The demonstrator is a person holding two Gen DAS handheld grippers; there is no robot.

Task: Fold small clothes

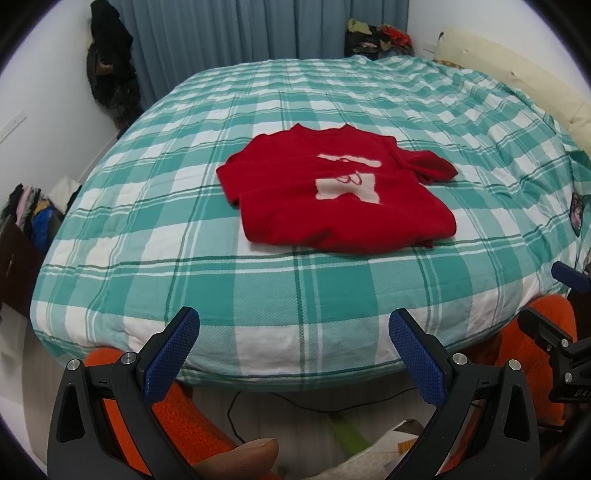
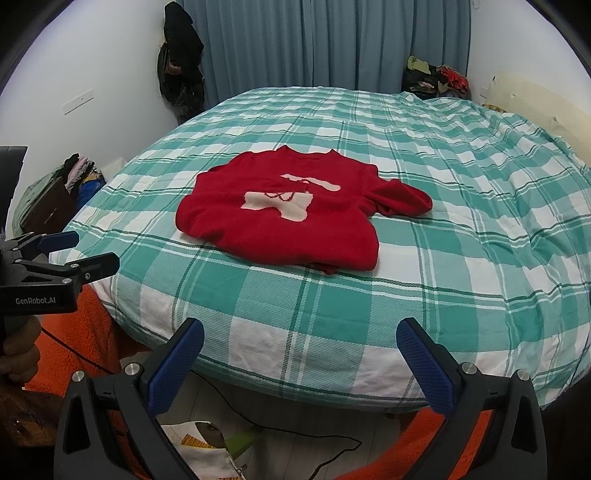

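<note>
A small red sweater (image 1: 332,195) with a pale pink design lies flat on the green-and-white checked bed (image 1: 258,295), collar toward the curtains. Its left sleeve is tucked in; the right sleeve (image 1: 428,162) is bunched beside the body. The same sweater (image 2: 280,218) shows in the right wrist view. My left gripper (image 1: 293,332) is open and empty, held off the bed's near edge, well short of the sweater. My right gripper (image 2: 300,341) is also open and empty, near the bed's front edge. The left gripper (image 2: 79,249) also appears at the left of the right wrist view.
Blue curtains (image 1: 236,33) hang behind the bed. Dark clothes (image 1: 110,70) hang on the left wall. Clothing piles sit at back right (image 1: 380,38) and on the floor at left (image 1: 29,218). A black cable (image 2: 280,432) and papers lie on the floor below. An orange fleece sleeve (image 2: 85,343) is close by.
</note>
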